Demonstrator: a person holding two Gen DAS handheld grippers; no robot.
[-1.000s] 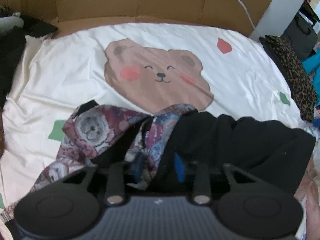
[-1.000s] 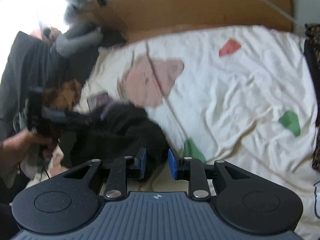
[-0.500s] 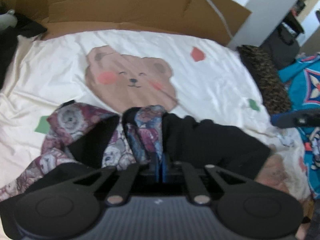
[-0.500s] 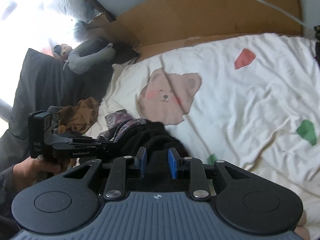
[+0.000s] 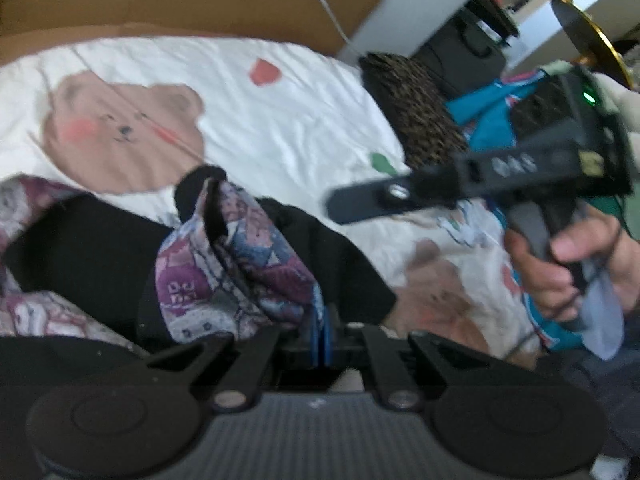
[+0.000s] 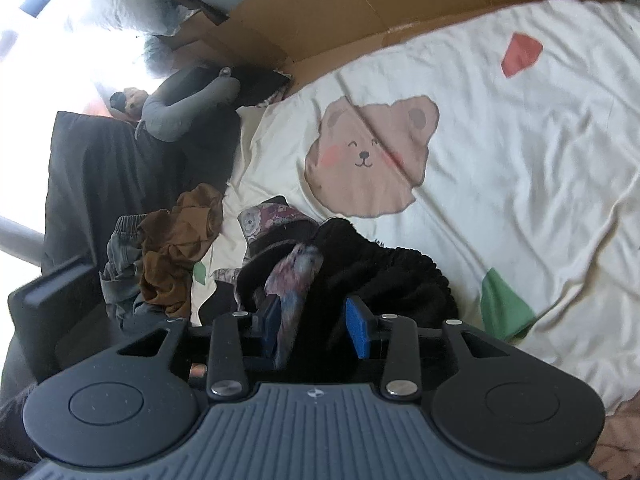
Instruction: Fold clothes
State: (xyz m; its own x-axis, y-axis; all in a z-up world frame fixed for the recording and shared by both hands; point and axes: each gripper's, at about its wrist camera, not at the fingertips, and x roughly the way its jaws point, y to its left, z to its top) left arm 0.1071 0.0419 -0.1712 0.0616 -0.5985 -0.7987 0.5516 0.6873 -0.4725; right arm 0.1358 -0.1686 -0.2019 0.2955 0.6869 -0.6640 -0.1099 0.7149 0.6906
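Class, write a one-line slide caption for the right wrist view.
Open right gripper straddles a black and floral garment on a bear-print sheet.

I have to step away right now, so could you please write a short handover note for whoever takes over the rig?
Left gripper: shut on the patterned black garment, a bunched fold lifted off the bear bedsheet.
Right gripper: open, jaws either side of the same garment's fabric, not yet closed.
Done: garment picked up at one point; no fold made.
Left: close the right gripper, spread and fold the garment; the brown and grey clothes at the bed's edge lie unfolded.
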